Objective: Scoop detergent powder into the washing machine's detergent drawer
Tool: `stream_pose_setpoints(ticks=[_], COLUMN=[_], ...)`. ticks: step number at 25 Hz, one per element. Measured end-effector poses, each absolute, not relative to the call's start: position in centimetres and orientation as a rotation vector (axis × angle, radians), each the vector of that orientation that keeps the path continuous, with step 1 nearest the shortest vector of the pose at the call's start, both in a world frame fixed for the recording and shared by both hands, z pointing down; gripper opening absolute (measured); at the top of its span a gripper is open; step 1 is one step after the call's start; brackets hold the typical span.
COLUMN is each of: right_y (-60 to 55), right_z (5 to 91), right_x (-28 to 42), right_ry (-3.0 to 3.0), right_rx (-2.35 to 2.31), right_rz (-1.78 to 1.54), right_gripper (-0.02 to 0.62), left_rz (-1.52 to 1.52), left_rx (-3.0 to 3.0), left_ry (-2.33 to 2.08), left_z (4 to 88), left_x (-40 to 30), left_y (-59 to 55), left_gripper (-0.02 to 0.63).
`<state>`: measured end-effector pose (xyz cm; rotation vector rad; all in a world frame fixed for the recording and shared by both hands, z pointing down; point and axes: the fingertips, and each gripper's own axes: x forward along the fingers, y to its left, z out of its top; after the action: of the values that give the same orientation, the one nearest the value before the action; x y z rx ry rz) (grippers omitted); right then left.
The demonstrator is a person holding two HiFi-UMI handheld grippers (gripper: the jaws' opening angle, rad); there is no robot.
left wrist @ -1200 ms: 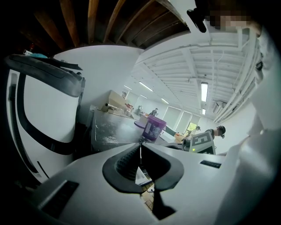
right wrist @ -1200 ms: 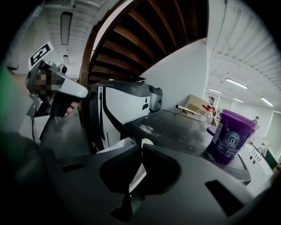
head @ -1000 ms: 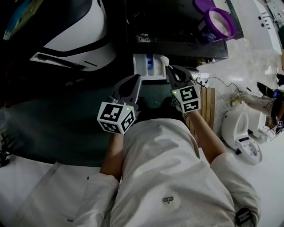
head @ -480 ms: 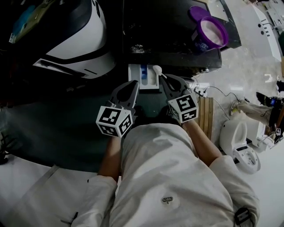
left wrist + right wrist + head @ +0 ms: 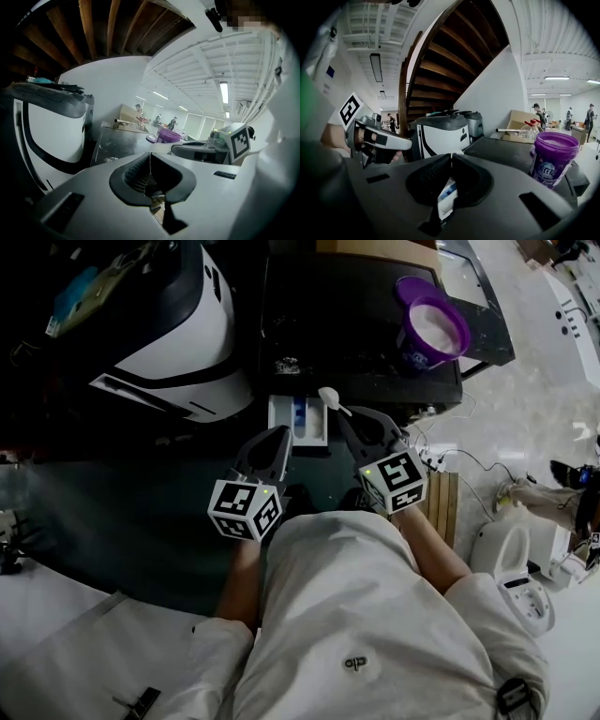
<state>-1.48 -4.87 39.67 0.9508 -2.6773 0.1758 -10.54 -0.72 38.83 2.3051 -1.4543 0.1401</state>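
Observation:
The white detergent drawer (image 5: pixel 298 418) with a blue insert stands pulled out of the dark washing machine (image 5: pixel 356 324). A purple detergent tub (image 5: pixel 433 329), open and full of white powder, sits on the machine's top at the right. My right gripper (image 5: pixel 349 414) is shut on the handle of a small white spoon (image 5: pixel 328 397), whose bowl hovers by the drawer's right rear corner. My left gripper (image 5: pixel 274 439) is shut with nothing in it, just in front of the drawer's left side. In the right gripper view the tub (image 5: pixel 553 157) is at the right and the left gripper (image 5: pixel 377 140) at the left.
A white and black appliance (image 5: pixel 178 334) stands left of the machine. White spilled powder (image 5: pixel 286 365) lies on the machine's top. At the right are cables (image 5: pixel 459 460), a wooden slat board (image 5: pixel 439 498) and a white device (image 5: pixel 511 559) on the pale floor.
The head view has shifted, so the machine and tub sit lower in the picture. Both grippers stay shut by the drawer; the spoon has risen slightly relative to the drawer.

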Motion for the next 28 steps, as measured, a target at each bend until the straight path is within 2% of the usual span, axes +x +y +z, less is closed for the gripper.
stream_pose_setpoints(ticks=[17,28], right_y=[-4.4,-4.3], right_z=[32.4,32.4], right_x=[7.2,8.5], right_ry=[-2.798,-2.819], right_rx=[0.997,0.974], right_rz=[0.102,0.107], right_gripper=[0.011,0.011], left_rz=[0.091,0.107], left_rx=[2.342,2.326], left_ry=[-1.514,-1.565], left_z=[34.8,34.2], left_x=[-4.0,-3.4], left_y=[-0.9,-0.8], left_gripper=[0.023,0.023])
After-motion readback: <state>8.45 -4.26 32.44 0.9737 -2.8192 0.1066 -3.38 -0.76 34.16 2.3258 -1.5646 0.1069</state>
